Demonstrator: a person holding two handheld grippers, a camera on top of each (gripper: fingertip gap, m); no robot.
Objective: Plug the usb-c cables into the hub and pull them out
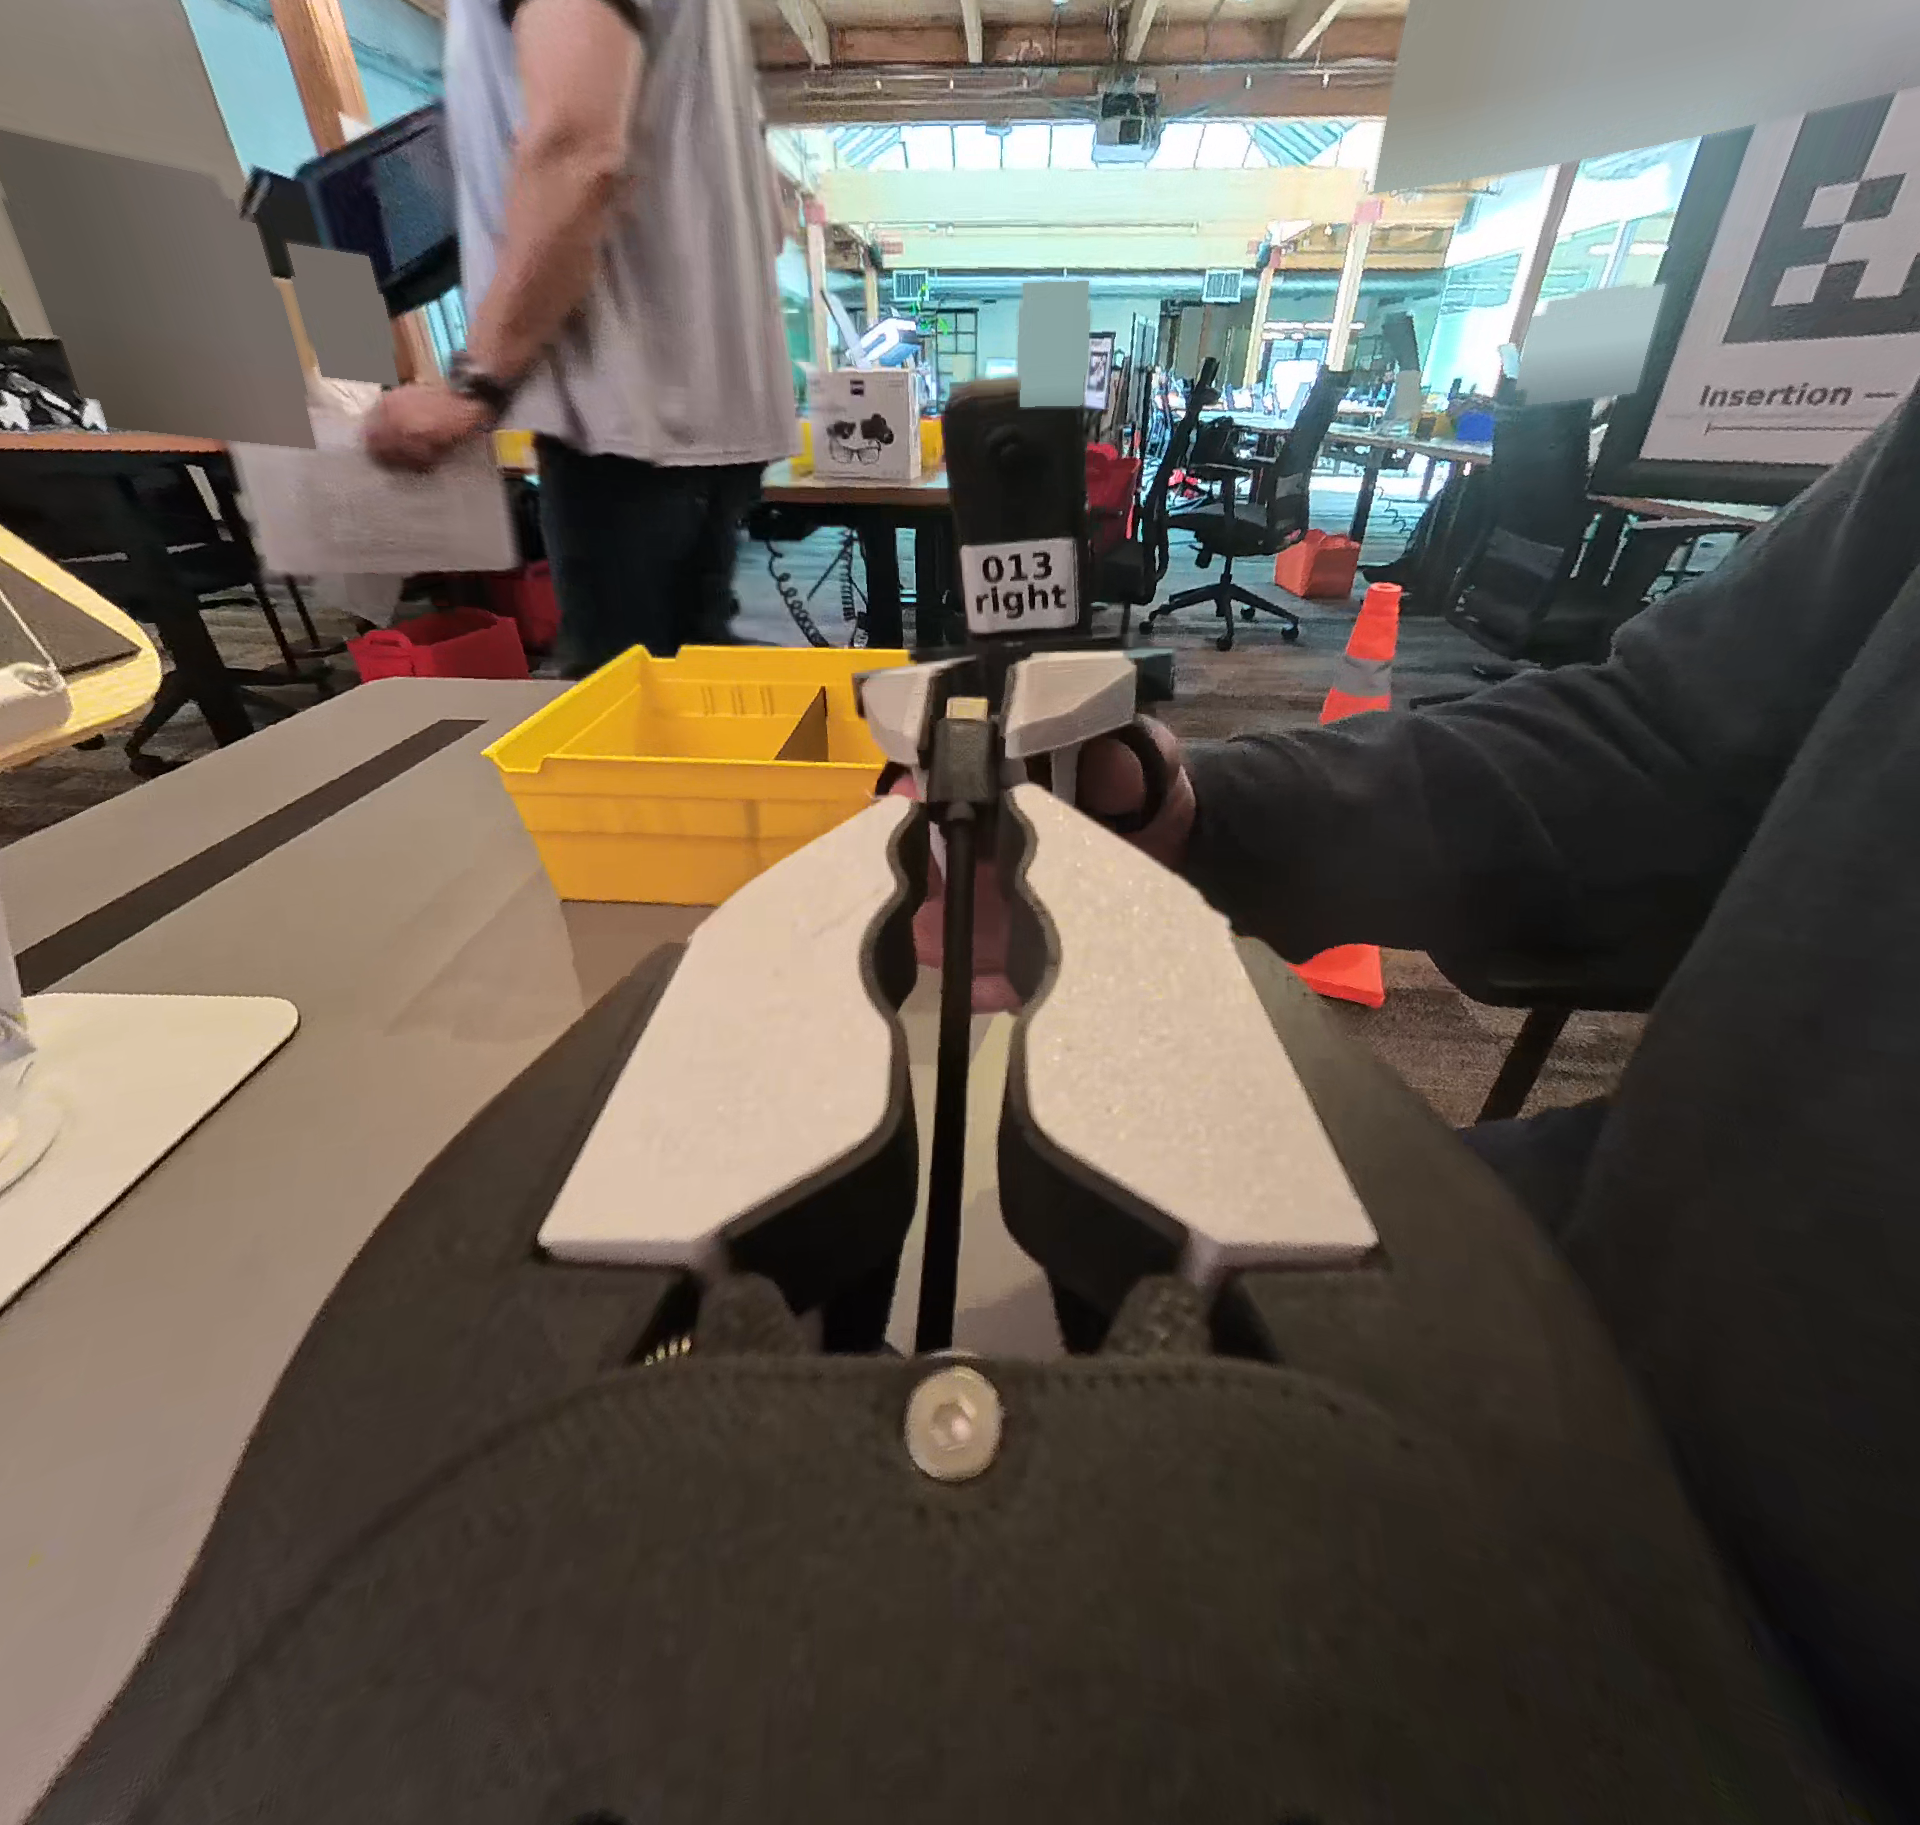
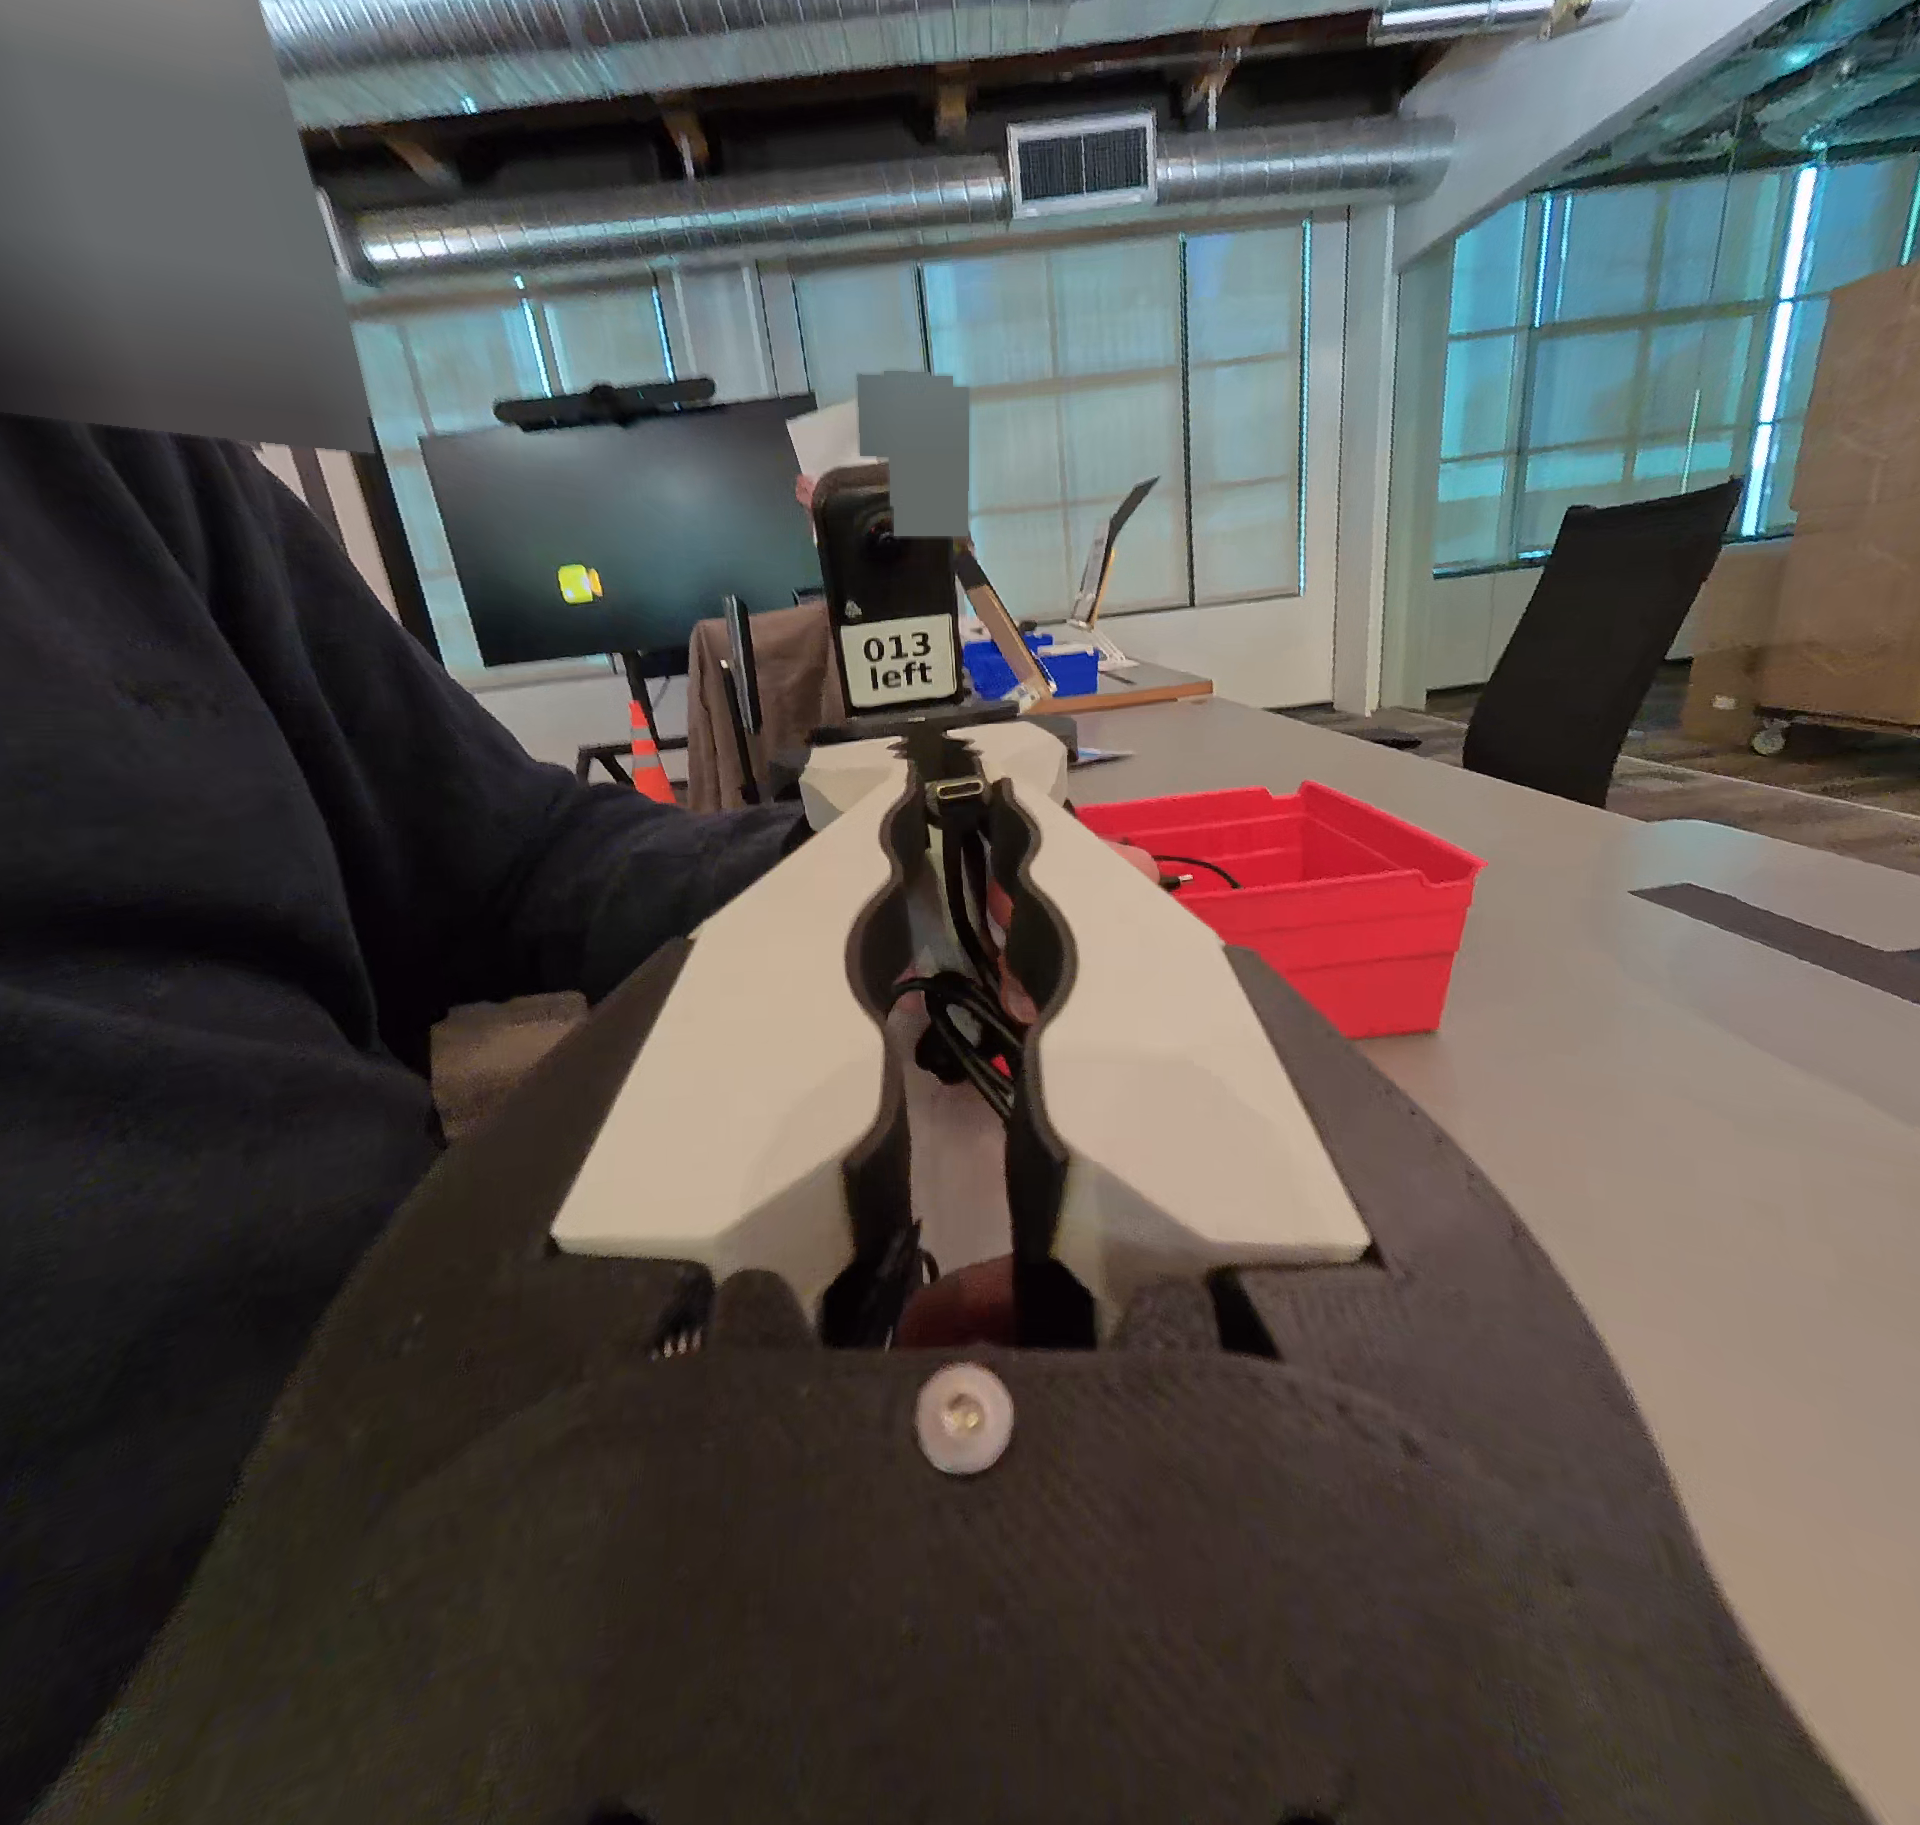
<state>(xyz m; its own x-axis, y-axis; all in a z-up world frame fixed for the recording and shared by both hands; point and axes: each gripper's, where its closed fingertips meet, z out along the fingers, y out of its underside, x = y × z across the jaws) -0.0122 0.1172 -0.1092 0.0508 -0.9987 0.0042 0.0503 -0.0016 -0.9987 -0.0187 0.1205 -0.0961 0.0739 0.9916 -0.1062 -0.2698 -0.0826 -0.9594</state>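
Observation:
My left gripper [image 1: 961, 799] is shut on the black plug [image 1: 961, 752] of a usb-c cable [image 1: 951, 1048], which runs back between its white fingers. The metal tip points at my right gripper [image 1: 966, 726], which faces it tip to tip, its fingertips against both sides of the plug's front end. In the right wrist view the plug's oval tip [image 2: 956, 790] sits between my right gripper's [image 2: 956, 801] tips. The left gripper [image 2: 940, 767] is just behind it, and loose black cable loops [image 2: 961, 1027] hang below. I see no hub in either view.
A yellow bin [image 1: 665, 799] stands on the grey table [image 1: 312, 892] behind the grippers. A red bin [image 2: 1340, 902] holds another black cable [image 2: 1195, 876]. A white stand base [image 1: 125, 1100] sits at the left. A person [image 1: 623, 217] stands beyond the table. My two grippers' fingertips are within a few centimetres of each other.

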